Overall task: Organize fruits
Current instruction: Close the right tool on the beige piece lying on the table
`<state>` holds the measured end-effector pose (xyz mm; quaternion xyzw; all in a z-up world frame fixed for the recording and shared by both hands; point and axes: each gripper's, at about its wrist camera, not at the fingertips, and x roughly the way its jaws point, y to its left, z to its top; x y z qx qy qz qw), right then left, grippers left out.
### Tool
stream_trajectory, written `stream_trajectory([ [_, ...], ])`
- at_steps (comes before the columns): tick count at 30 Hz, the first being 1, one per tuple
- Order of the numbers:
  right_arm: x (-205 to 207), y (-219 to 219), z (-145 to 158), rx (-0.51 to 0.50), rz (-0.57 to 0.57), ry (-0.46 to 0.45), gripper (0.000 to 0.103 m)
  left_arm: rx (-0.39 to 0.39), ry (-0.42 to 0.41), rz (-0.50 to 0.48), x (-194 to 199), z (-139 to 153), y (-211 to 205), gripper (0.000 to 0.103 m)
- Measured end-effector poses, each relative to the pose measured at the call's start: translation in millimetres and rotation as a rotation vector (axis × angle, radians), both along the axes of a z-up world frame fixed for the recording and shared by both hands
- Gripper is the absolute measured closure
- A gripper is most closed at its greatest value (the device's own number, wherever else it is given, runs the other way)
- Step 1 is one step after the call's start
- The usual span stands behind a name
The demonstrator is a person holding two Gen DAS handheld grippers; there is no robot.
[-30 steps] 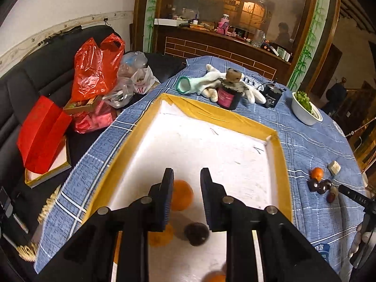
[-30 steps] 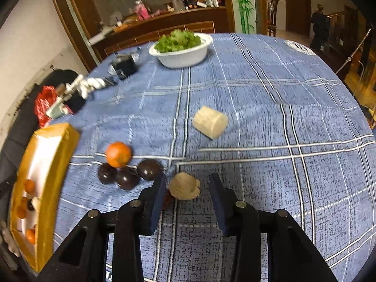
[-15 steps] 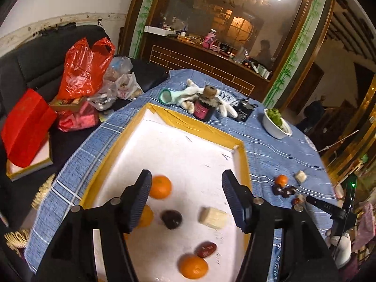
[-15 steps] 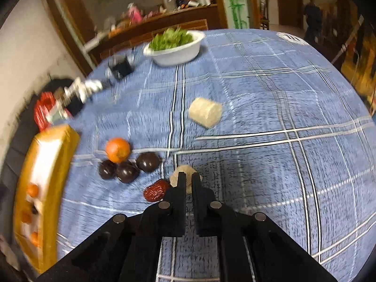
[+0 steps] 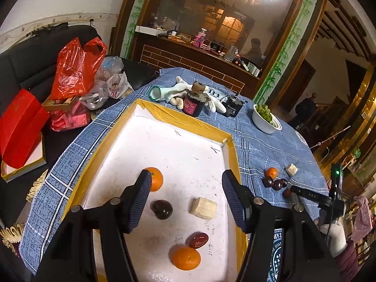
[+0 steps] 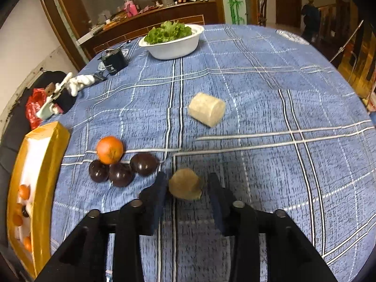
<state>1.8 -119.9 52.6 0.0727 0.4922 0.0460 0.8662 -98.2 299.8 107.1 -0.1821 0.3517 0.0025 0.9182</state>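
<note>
1. A round surface [image 6: 270, 89] covered with a blue checked cloth carries a shallow tray [image 5: 150, 108] with a white floor and a yellow taped rim.
2. The left gripper [image 5: 184, 197] hangs above the tray with its two fingers spread wide apart, holding nothing.
3. Inside the tray, in the left wrist view, lie an orange [image 5: 155, 179] partly behind the left finger, a dark round fruit [image 5: 161, 209], a pale cut block [image 5: 203, 208], a red date [image 5: 198, 239] and a second orange [image 5: 186, 258] touching the date.
4. The right gripper [image 6: 186, 191] sits low over the cloth, released, with its fingers either side of a tan rounded piece [image 6: 185, 183]. The left finger is just beside the piece; the right finger stands a little apart from it.
5. To the left of that gripper, on the cloth, three dark round fruits [image 6: 121, 174] sit in a touching cluster, and a loose orange [image 6: 110, 149] rests against them on the far side.
6. A pale cylinder-shaped chunk [image 6: 206, 112] lies alone on the cloth, well beyond the gripper.
7. Farther back stands a white bowl of green leaves [image 6: 172, 38]. Near it sit a small black box [image 6: 114, 63] and white gloves [image 6: 78, 82].
8. In the left wrist view, a dark jar with a pink label [image 5: 193, 102] stands just beyond the tray's far rim. Off the surface, red plastic bags [image 5: 75, 68] rest on a black sofa [image 5: 35, 65].
</note>
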Motion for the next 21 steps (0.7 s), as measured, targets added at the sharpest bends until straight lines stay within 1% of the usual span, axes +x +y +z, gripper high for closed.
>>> stream_trajectory([
  [4,1.2,7.9,1.2,-0.025,0.013,0.003,0.061,-0.002,-0.004,-0.010,0.3,-1.6,0.0,0.041],
  [6,2.8,3.5,1.0,0.013,0.025,0.019,0.059,-0.005,-0.006,-0.006,-0.2,-2.2,1.9,0.041],
  [7,4.7,-5.7,-0.7,0.072,0.014,0.042,0.057,-0.011,-0.005,-0.006,-0.3,-2.7,3.6,0.041],
  [8,4.9,-19.4,-2.6,0.177,-0.006,0.054,0.057,-0.013,-0.004,-0.006,-0.9,-3.0,5.0,0.041],
  [9,1.0,-30.9,-0.7,0.241,-0.018,0.028,0.057,-0.011,-0.004,-0.006,-1.9,-3.0,6.2,0.041],
  [10,-3.1,-33.0,3.0,0.215,-0.009,0.000,0.057,-0.005,-0.004,-0.005,-3.2,-2.8,8.0,0.041],
  [11,-9.4,-31.1,7.8,0.141,0.019,-0.028,0.057,-0.002,-0.004,-0.005,-3.8,-2.8,9.2,0.041],
  [12,-14.0,-28.3,9.9,0.094,0.043,-0.039,0.057,0.002,-0.005,-0.002,-4.4,-2.9,10.9,0.041],
  [15,-22.1,-15.3,7.4,-0.020,0.128,-0.036,0.057,-0.005,0.003,0.006,-1.4,-5.9,12.5,0.040],
  [16,-23.2,-5.9,4.8,-0.079,0.161,-0.040,0.057,-0.010,0.006,0.004,-0.2,-7.2,11.8,0.040],
  [19,-20.6,13.4,-2.3,-0.194,0.209,-0.062,0.058,-0.004,0.017,-0.007,2.4,-9.4,6.7,0.040],
  [20,-18.9,18.8,-2.3,-0.223,0.213,-0.089,0.058,-0.001,0.019,-0.010,2.6,-9.5,4.4,0.040],
  [21,-15.9,21.9,-0.5,-0.231,0.217,-0.111,0.058,0.000,0.020,-0.013,2.9,-9.2,3.1,0.040],
])
